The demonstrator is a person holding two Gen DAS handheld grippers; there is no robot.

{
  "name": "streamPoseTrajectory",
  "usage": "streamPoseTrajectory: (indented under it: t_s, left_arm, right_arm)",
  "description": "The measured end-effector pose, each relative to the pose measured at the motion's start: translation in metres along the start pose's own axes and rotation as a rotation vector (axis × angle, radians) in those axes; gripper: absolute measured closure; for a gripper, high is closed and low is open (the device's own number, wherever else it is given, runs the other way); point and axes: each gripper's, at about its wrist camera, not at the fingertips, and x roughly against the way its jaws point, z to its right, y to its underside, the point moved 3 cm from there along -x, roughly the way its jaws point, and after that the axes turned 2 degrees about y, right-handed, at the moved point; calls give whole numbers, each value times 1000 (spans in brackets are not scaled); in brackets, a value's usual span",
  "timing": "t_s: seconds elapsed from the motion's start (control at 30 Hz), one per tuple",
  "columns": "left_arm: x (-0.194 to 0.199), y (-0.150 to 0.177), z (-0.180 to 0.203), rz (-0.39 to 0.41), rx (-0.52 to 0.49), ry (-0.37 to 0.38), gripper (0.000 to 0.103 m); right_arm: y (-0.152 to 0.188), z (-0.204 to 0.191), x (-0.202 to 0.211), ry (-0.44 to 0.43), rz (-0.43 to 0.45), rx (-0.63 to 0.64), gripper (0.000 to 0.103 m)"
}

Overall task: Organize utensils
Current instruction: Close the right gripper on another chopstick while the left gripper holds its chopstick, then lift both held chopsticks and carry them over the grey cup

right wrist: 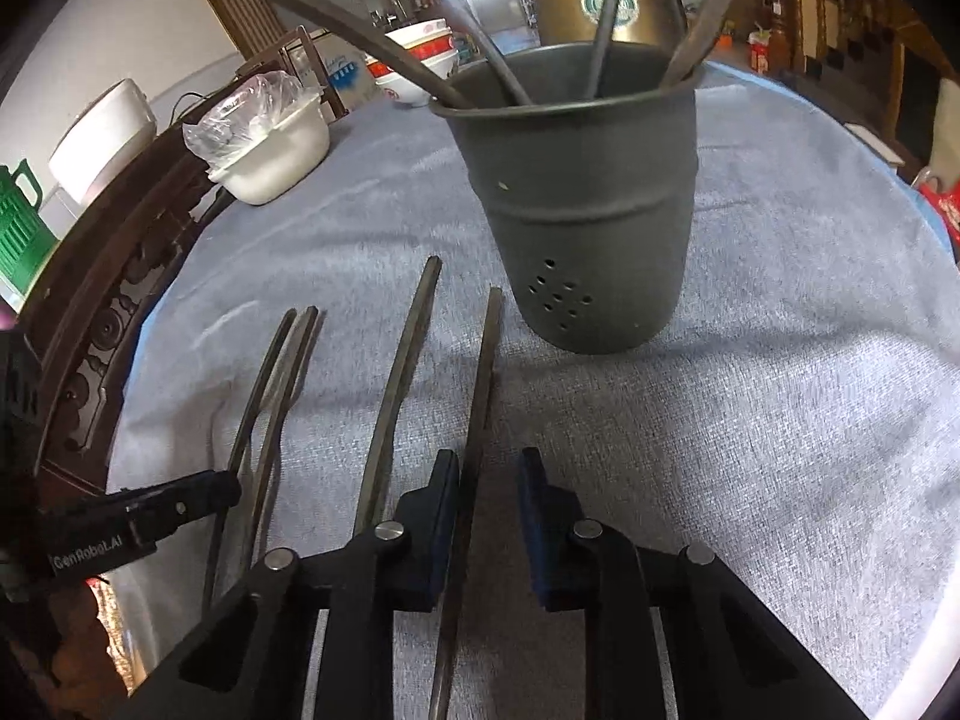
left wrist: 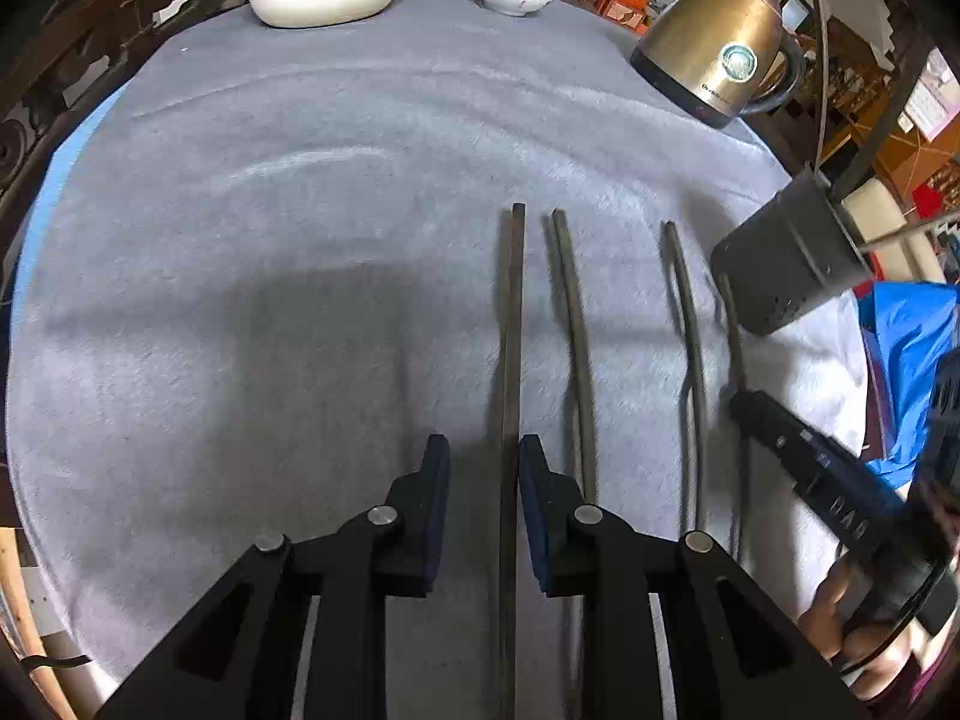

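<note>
Four chopsticks lie on the grey cloth, frame centre; several stand in the metal cup, upper centre. Left gripper and right gripper each straddle one, jaws slightly spread, neither visibly pinching

A grey cloth covers the desk; carved dark wood rail left, white wall behind.

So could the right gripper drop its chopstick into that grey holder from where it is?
Probably yes. The right gripper straddles a chopstick, and the holder stands upright just beyond it, mouth open, with nothing between them.
</note>
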Motion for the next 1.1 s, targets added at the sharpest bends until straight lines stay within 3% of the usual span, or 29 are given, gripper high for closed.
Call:
streamPoseTrajectory:
  t_s: [0.17,0.33,0.63,0.9,1.03,1.1]
  left_arm:
    - [11,6,-9,-32,4,20,79]
    - [20,-18,-14,9,-2,-2,78]
    - [5,-55,-3,-28,-44,-5,78]
    - [-19,-66,7,-84,-68,3,78]
    - [-23,-66,8,-71,-88,-27,95]
    - [-21,-65,6,-65,-80,-32,97]
  right_arm:
    - [-2,3,2,-45,-37,-36,78]
    - [-16,8,0,-57,-38,-81,78]
    - [-28,-9,-15,37,-98,-29,78]
    - [-33,-24,-23,79,-111,36,96]
    - [-33,-18,-20,11,-95,7,97]
    - [-34,-16,-11,-18,-65,5,97]
